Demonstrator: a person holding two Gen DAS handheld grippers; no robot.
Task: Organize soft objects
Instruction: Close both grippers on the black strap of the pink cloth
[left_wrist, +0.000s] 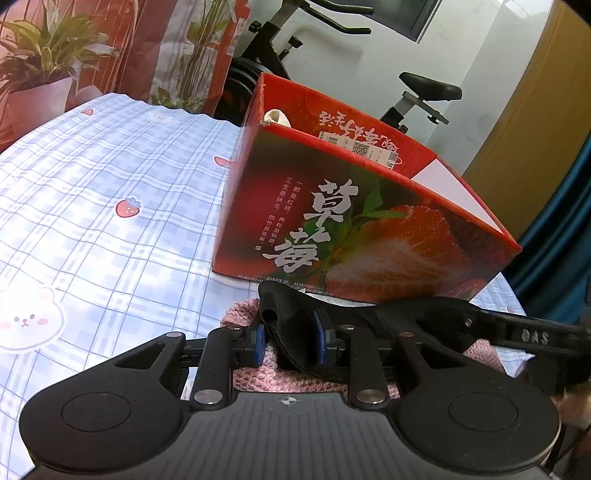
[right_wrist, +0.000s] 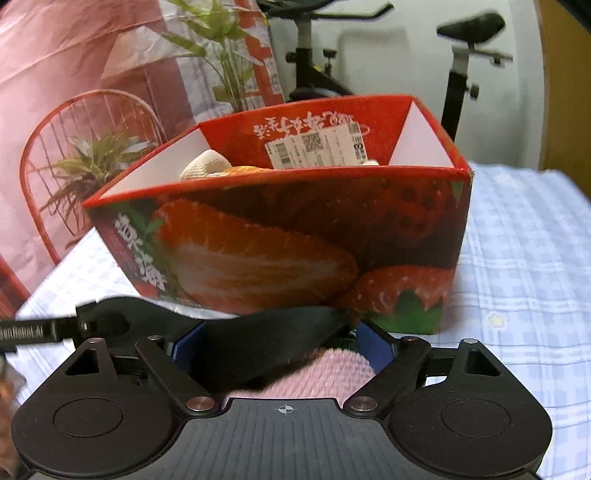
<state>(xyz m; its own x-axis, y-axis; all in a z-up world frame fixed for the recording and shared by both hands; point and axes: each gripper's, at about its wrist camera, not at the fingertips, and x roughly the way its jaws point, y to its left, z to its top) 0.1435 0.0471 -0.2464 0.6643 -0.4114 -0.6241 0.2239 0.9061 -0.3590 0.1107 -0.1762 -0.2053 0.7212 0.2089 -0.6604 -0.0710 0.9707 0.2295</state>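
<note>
A pink knitted item with a black fabric part (left_wrist: 291, 347) lies on the plaid cloth just in front of a red strawberry-print box (left_wrist: 354, 206). My left gripper (left_wrist: 290, 341) is shut on the black fabric. My right gripper (right_wrist: 280, 350) reaches in from the right of the left wrist view and is closed around the same item; its blue pads (right_wrist: 373, 345) flank the black fabric (right_wrist: 266, 339) and pink knit (right_wrist: 332, 373). The open box (right_wrist: 280, 236) holds a white knitted thing (right_wrist: 203, 166) and something orange.
The plaid cloth with strawberry and bear prints (left_wrist: 110, 206) spreads to the left. Potted plants (left_wrist: 40, 55) and red curtains stand behind. An exercise bike (left_wrist: 417, 92) is behind the box. A red wire chair (right_wrist: 74, 140) stands at the left in the right wrist view.
</note>
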